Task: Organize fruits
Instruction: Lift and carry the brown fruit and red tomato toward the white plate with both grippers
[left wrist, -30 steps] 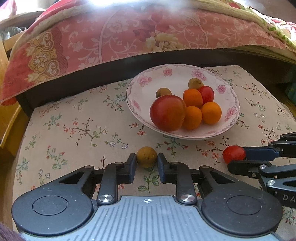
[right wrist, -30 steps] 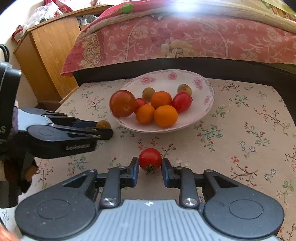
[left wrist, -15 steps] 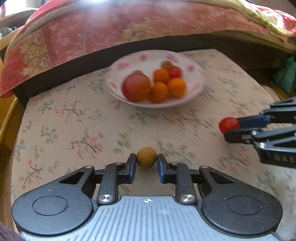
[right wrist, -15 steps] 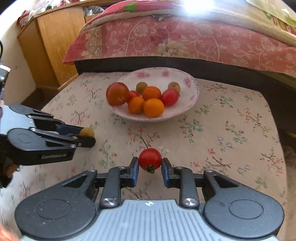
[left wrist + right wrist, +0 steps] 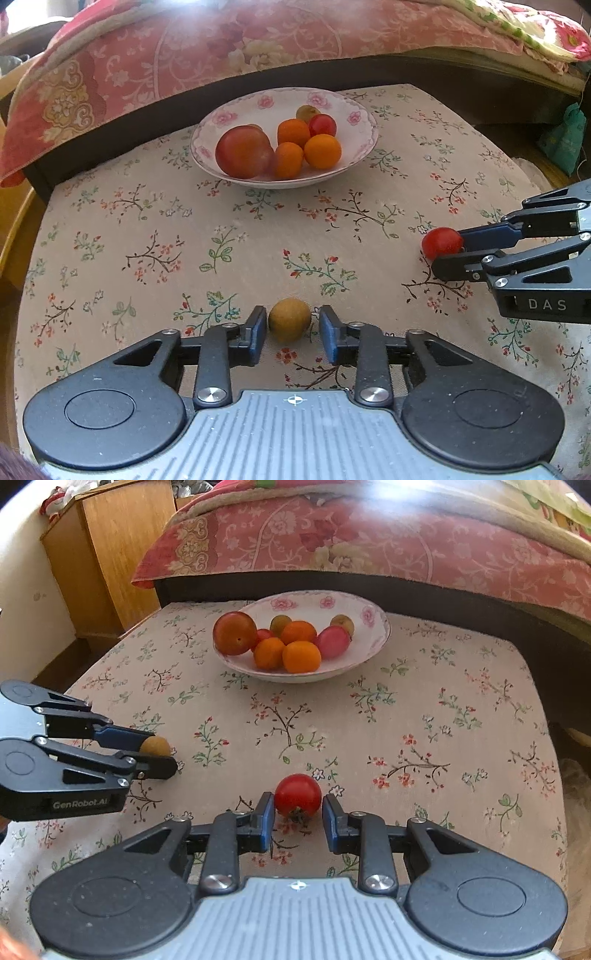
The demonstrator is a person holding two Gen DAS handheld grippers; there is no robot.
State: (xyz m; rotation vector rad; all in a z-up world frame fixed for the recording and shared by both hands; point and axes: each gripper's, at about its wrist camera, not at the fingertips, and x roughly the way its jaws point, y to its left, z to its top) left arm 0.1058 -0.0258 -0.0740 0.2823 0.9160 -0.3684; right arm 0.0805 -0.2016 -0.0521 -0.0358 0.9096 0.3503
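A small brown round fruit (image 5: 289, 319) lies on the floral cloth between the fingers of my left gripper (image 5: 291, 330), which is open with small gaps on both sides. A red cherry tomato (image 5: 297, 795) lies on the cloth between the fingers of my right gripper (image 5: 297, 818), also open. Each gripper shows in the other's view: the right (image 5: 448, 249) at the right edge, the left (image 5: 157, 755) at the left edge. A white flowered bowl (image 5: 354, 110) at the far side of the table holds a large red tomato, oranges, a red tomato and small brown fruits.
The table (image 5: 424, 701) is covered by a beige floral cloth. A bed with a pink floral quilt (image 5: 369, 542) runs behind it. A wooden cabinet (image 5: 107, 546) stands at the far left. A green bag (image 5: 563, 138) hangs beyond the table's right edge.
Both grippers drew back from the bowl towards the near side of the table. Their fingers opened, and the brown fruit and the tomato now rest on the cloth.
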